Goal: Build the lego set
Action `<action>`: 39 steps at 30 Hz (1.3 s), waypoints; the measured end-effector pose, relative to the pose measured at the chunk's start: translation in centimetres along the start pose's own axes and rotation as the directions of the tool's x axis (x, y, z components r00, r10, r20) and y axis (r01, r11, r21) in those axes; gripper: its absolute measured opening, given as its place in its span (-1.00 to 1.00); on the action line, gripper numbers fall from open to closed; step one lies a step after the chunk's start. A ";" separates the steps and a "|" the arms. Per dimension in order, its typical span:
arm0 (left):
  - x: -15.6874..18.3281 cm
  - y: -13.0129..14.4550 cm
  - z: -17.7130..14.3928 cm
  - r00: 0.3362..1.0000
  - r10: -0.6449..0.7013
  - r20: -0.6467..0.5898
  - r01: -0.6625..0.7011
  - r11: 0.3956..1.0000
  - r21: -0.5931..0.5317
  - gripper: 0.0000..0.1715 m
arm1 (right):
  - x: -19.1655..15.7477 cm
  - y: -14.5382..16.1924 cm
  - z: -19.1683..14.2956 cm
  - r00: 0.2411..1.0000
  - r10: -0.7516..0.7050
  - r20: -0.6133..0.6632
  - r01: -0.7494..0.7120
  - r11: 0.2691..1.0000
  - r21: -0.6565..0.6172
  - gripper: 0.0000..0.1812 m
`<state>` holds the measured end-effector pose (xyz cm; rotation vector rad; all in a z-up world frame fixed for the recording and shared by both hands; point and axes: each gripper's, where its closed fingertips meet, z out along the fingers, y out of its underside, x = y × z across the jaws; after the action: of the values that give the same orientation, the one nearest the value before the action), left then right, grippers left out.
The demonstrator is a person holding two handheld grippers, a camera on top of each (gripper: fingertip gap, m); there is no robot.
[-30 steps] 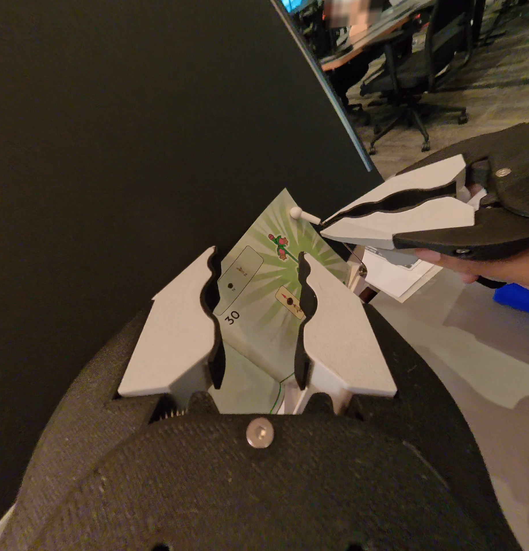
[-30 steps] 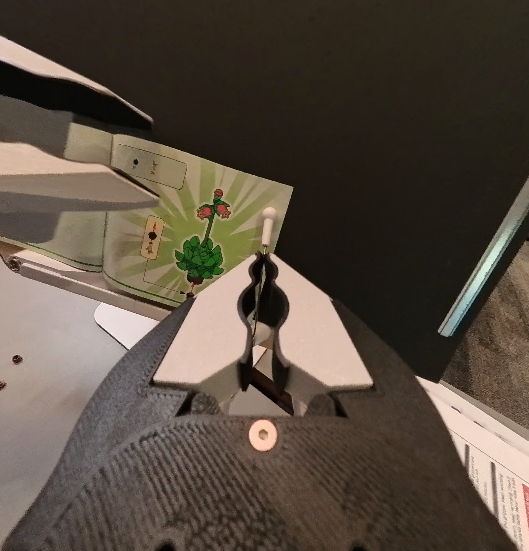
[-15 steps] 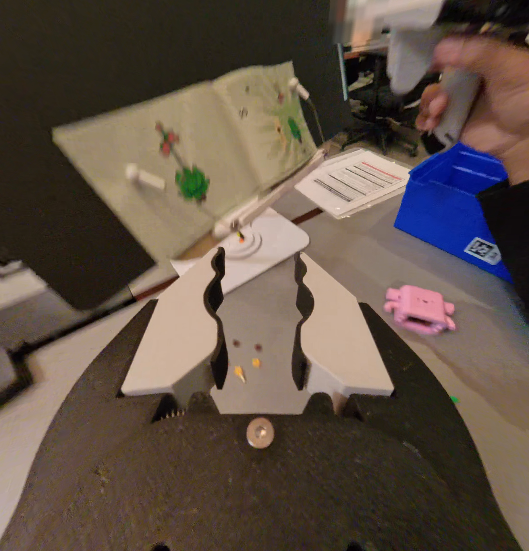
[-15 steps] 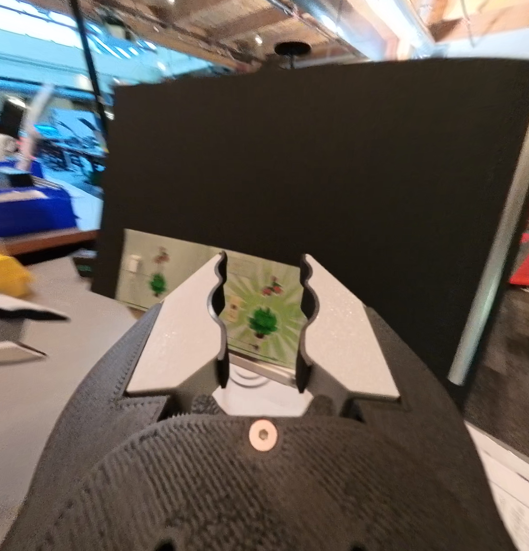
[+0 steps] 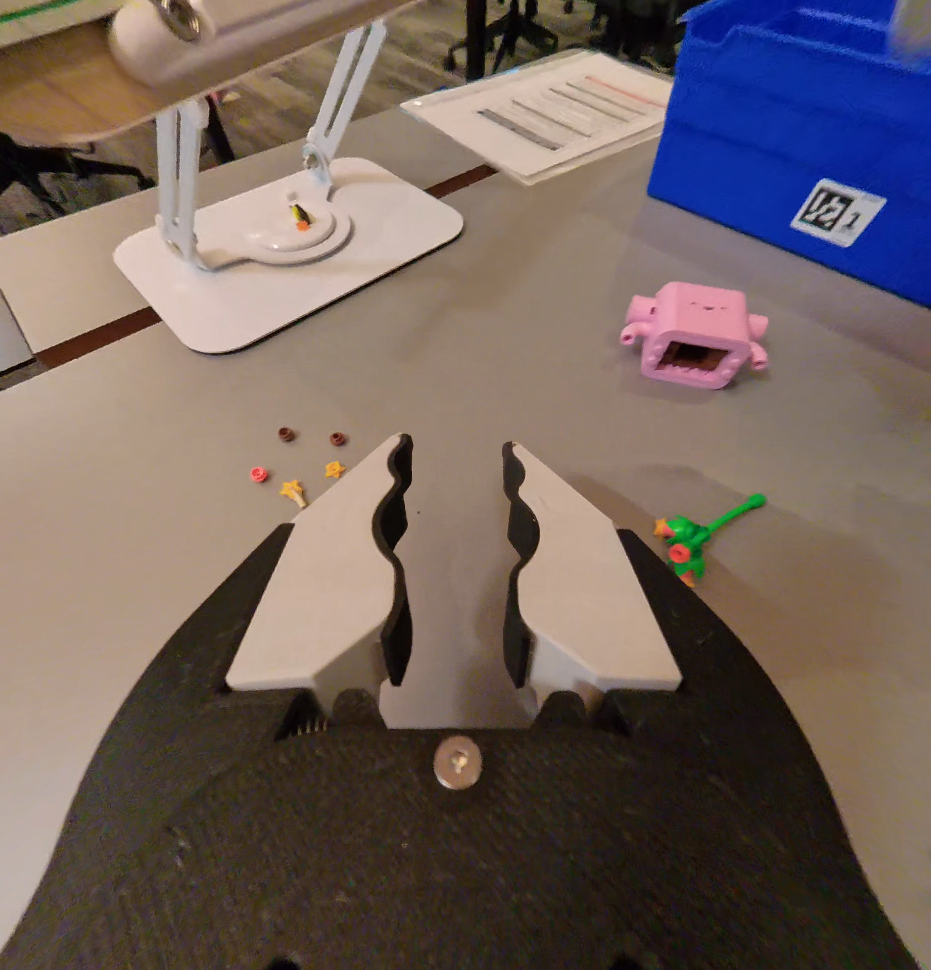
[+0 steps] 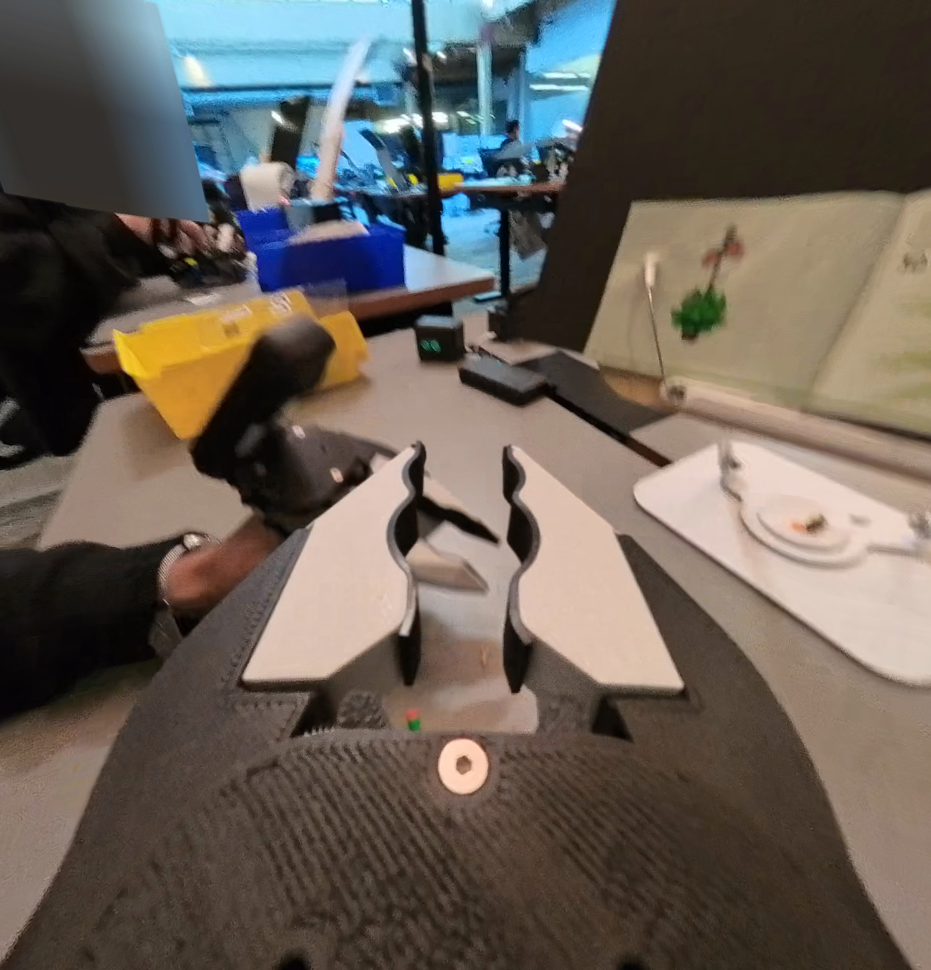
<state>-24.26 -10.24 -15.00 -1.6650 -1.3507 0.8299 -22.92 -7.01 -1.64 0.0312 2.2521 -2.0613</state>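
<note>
My left gripper (image 5: 457, 446) is open and empty, low over the grey table (image 5: 453, 367). Left of its fingers lie small loose pieces: two brown studs (image 5: 286, 434), a pink stud (image 5: 259, 474) and two yellow stars (image 5: 335, 468). A green flower stem with red blooms (image 5: 697, 538) lies to the right. A pink boxy build (image 5: 694, 336) sits farther right. My right gripper (image 6: 462, 451) is open and empty. The left gripper (image 6: 442, 530) shows through its gap. The open instruction booklet (image 6: 768, 294) stands on its holder at the right.
A white stand base (image 5: 295, 273) with a small dark and orange piece on it sits at the back. A blue bin (image 5: 810, 131) and a printed sheet (image 5: 547, 115) are at the back right. A yellow bin (image 6: 216, 351) and a person's dark sleeve (image 6: 59, 619) are left. The left gripper's tips are roughly 12 cm from the right gripper's. It is some 10 cm from my left tips to the pink stud (image 5: 259, 474).
Both grippers pulled back from the booklet and swung down toward the table. The right gripper let go of the booklet holder's white-tipped pin and opened. The left stayed open.
</note>
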 end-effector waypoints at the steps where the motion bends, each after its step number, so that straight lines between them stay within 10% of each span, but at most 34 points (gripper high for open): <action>1: 0.2 -0.3 -0.2 1.000 -0.010 -0.012 0.010 1.000 0.015 -0.62 | 0.2 1.7 -0.7 0.999 0.001 -0.032 -0.002 1.000 -0.013 -0.69; 11: 1.9 -0.7 -0.1 0.987 -0.079 -0.139 0.086 0.995 0.041 -0.66 | -0.4 9.3 -4.3 0.959 0.256 0.119 -0.238 0.960 -0.146 -0.86; 26: 1.7 -0.3 0.4 0.960 -0.183 -0.213 0.194 0.981 0.031 -0.63 | -2.1 19.0 -4.4 0.985 0.105 0.134 0.004 0.771 -0.636 -0.99; 32: -0.7 -1.1 -0.1 0.952 -0.276 -0.135 0.291 0.951 0.107 -0.43 | -2.2 14.4 -3.9 0.954 0.242 0.176 -0.145 0.888 -0.436 -1.00; 39: 1.6 -3.3 -1.5 0.878 -0.311 -0.363 0.392 0.904 0.174 -0.49 | -2.9 3.0 -5.6 0.967 0.095 0.237 -0.145 0.968 0.205 -1.00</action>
<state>-24.06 -8.71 -11.36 -1.2455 -1.2130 0.4544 -20.09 -1.03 -3.87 -0.0471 1.8377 -2.1205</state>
